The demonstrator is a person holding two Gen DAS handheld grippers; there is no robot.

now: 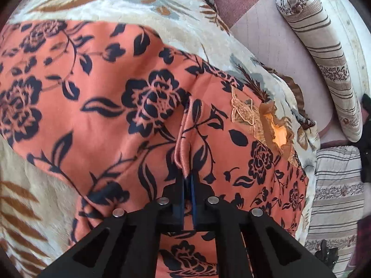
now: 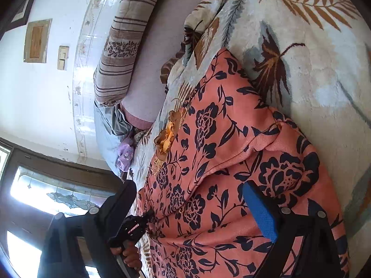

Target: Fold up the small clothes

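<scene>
An orange garment point(image 1: 97, 97) printed with dark blue flowers lies spread on a leaf-patterned blanket, its gold embroidered neckline point(image 1: 266, 122) toward the right. My left gripper point(image 1: 188, 181) is shut on a raised fold of this garment's fabric, which runs up from between the blue pads. In the right wrist view the same garment point(image 2: 222, 162) fills the lower middle. My right gripper point(image 2: 190, 187) hovers over it, open wide, with one blue pad point(image 2: 262, 210) showing and no cloth pinched. The left gripper point(image 2: 131, 228) and the hand holding it appear at the garment's left edge.
The cream leaf-patterned blanket point(image 1: 148, 2) covers a bed with a pink sheet point(image 1: 266, 34). A striped bolster pillow point(image 1: 324, 64) lies along the white wall point(image 2: 46, 97). Grey cloth point(image 2: 116, 120) and a purple item point(image 2: 125, 155) sit beside the blanket. A window point(image 2: 30, 192) is nearby.
</scene>
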